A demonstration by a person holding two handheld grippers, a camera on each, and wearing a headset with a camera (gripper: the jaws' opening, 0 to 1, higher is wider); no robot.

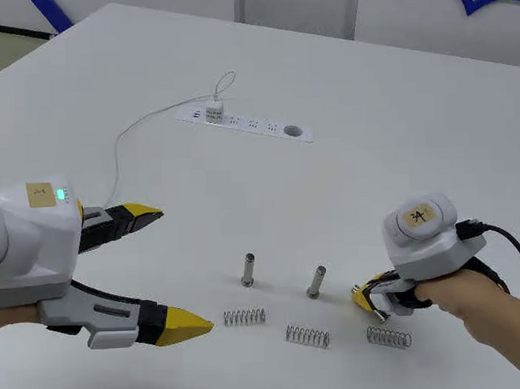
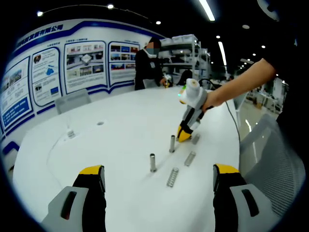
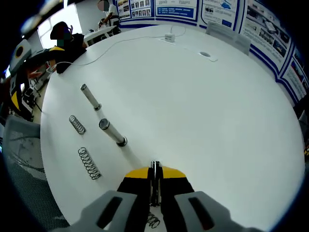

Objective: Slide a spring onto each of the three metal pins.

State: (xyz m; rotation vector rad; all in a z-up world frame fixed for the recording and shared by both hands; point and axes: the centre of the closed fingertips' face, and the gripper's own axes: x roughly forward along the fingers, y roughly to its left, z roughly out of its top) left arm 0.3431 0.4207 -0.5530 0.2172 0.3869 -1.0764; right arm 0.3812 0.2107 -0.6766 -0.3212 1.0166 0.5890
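Right now my right tongs (image 1: 370,302) are clenched on the held pin (image 3: 154,180). It lies lengthwise between the yellow tips, its end poking just past them. These tongs sit low over the white table (image 1: 370,156) on my right side, and I cannot tell whether the held pin touches the tabletop. My left tongs (image 1: 184,269) are released, jaws spread wide and gripping nothing, off to my left with the tips pointing toward the work. Between the two tongs stand two more pins, both upright and apart from each other: the left pin (image 1: 247,269) and the middle pin (image 1: 316,281). Three springs lie flat in a loose row on my side of the pins. The left spring (image 1: 245,316) is near the lower tip of my left tongs and just in front of the left pin. The middle spring (image 1: 308,335) lies in front of the middle pin. The right spring (image 1: 389,337) rests just beside my right tongs. None of the springs sits on a pin. Well beyond them a power strip (image 1: 256,125) lies with a white plug (image 1: 214,111) in it.
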